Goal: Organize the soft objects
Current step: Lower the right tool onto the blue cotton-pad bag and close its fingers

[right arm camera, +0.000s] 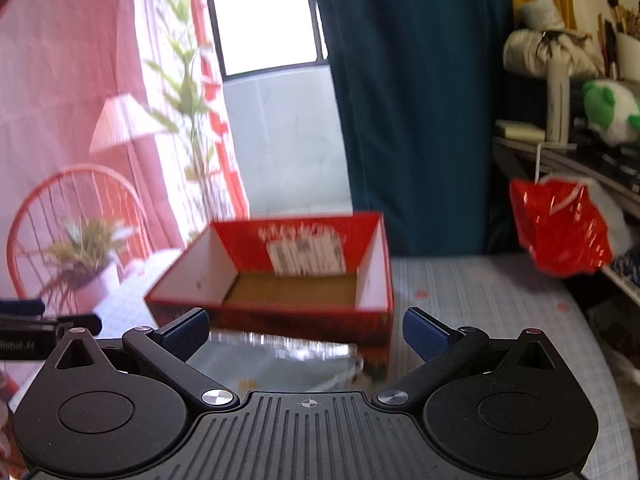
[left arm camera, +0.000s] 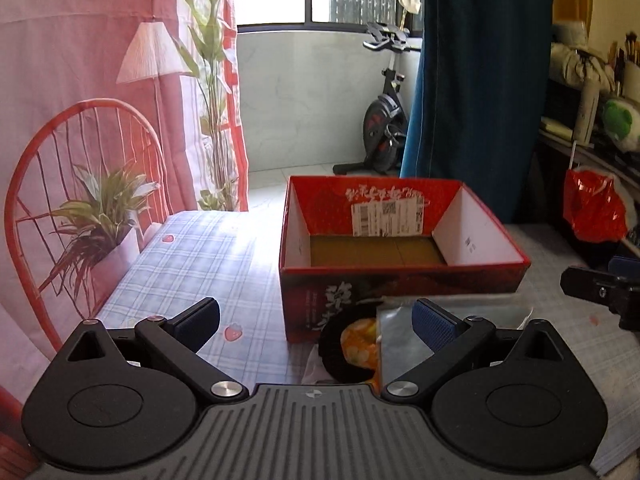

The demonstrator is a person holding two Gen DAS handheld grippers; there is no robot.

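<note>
Here, glossy clear-wrapped packet (left arm camera: 400, 344), crinkled.

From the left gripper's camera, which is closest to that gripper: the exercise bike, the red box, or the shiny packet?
1. Shiny packet, just ahead, beside the left gripper's right finger.
2. Red box, behind the packet on the bed.
3. Exercise bike, far back near the window.

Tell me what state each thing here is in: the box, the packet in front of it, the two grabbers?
Red cardboard box: open on top, nothing visible inside, upright on the checked cloth.
Clear plastic packet: lying in front of the box, not gripped.
Left gripper: open, holding nothing.
Right gripper: open, holding nothing, above the packet.
Red plastic bag: hanging by the shelf, crumpled.
</note>
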